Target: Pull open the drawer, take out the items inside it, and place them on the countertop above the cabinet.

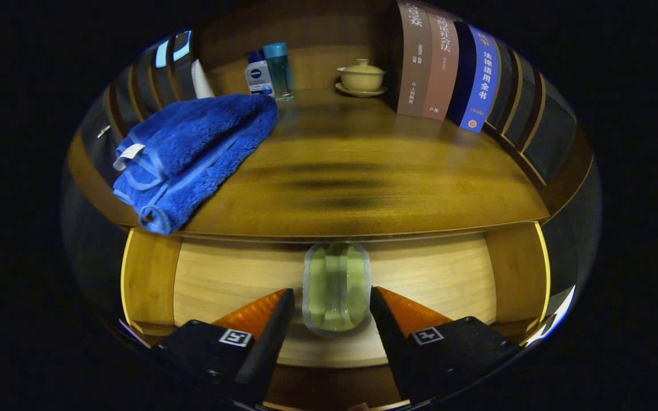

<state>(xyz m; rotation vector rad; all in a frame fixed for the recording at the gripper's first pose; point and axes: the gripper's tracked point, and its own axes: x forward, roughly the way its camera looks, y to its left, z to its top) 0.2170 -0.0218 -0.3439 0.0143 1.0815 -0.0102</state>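
Observation:
The drawer (232, 279) under the countertop (363, 182) stands pulled open, showing its pale wooden inside. In it lies a small clear, greenish bottle (336, 285), pointing away from me toward the countertop's front edge. My gripper (332, 290) is open, lowered into the drawer with one finger on each side of the bottle. The right fingertip is at the bottle's wall and the left one stands a small gap off it. A folded blue towel (192, 151) lies on the left of the countertop, hanging slightly over its front edge.
At the back of the countertop stand a white lotion bottle (258, 75) and a teal bottle (278, 69). A lidded cream teacup on a saucer (361, 76) is further right. A row of upright books (449, 71) lines the right side. The drawer's side walls (147, 277) flank my fingers.

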